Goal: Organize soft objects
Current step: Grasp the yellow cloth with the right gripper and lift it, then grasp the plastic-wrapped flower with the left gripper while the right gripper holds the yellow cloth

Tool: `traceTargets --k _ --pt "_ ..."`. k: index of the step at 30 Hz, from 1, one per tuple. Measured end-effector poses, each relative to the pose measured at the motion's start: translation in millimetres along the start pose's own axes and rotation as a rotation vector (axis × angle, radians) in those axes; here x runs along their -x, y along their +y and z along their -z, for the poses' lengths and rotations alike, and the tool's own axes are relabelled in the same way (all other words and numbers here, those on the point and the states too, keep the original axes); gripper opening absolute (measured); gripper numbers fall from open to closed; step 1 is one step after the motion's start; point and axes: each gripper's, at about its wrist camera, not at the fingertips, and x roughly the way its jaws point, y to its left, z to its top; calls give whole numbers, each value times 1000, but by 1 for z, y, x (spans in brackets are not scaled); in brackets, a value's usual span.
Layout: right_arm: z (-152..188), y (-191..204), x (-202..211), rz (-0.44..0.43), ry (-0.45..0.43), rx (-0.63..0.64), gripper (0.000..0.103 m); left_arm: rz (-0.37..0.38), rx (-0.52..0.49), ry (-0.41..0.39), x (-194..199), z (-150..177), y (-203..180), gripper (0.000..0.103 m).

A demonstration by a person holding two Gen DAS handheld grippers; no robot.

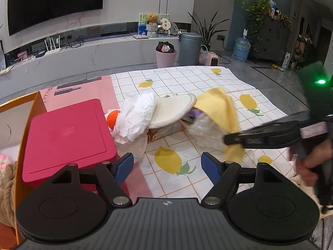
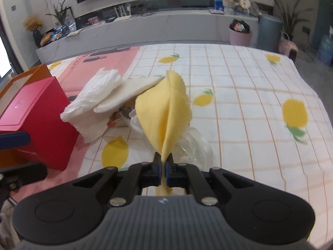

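Note:
My right gripper [image 2: 163,162] is shut on a yellow cloth [image 2: 164,106] and holds its lower edge while the rest stands up over a pile on the table. In the left wrist view the right gripper [image 1: 231,140] comes in from the right, pinching the yellow cloth [image 1: 220,106]. The pile holds a white crumpled cloth [image 1: 137,112], a cream round pad [image 1: 172,110], clear plastic wrap [image 1: 206,133] and an orange knitted item [image 1: 113,117]. My left gripper [image 1: 167,165] is open and empty, low over the tablecloth in front of the pile.
A red box [image 1: 66,137] stands left of the pile inside an orange-walled box [image 1: 31,108]. A lemon-print tablecloth [image 2: 249,95] covers the table. A beige plush [image 1: 7,189] lies at the far left. A TV wall, bins and plants stand beyond.

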Motion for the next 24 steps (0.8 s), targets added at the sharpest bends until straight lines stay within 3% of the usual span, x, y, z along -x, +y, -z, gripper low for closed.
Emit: traceTargets --k 3,6,9,10,13,14,18,22,24 --pt "15 -2 22 22 3 2 1 0 0 3 2 0 2 87" --pt "26 -8 45 77 -62 -41 1 7 -1 9 2 -1 1 87" --pt "29 -23 71 -30 -169 -137 1 15 -7 10 3 0 0 87" --pt "28 -26 77 -16 -204 -167 1 18 -13 11 3 1 -2 87" --pt "23 -26 87 225 -282 -206 1 39 -51 17 -1 5 -9 87" --pt "22 -27 87 259 -287 -213 1 45 -69 28 -5 7 -13 87" --pt "21 -31 77 247 -254 -229 1 28 -34 55 -21 18 -25 86" --pt "21 -22 67 323 -216 -153 1 47 48 36 -33 26 -37 86" --pt "21 -29 68 348 -242 -200 1 79 47 42 -44 23 -47 86"
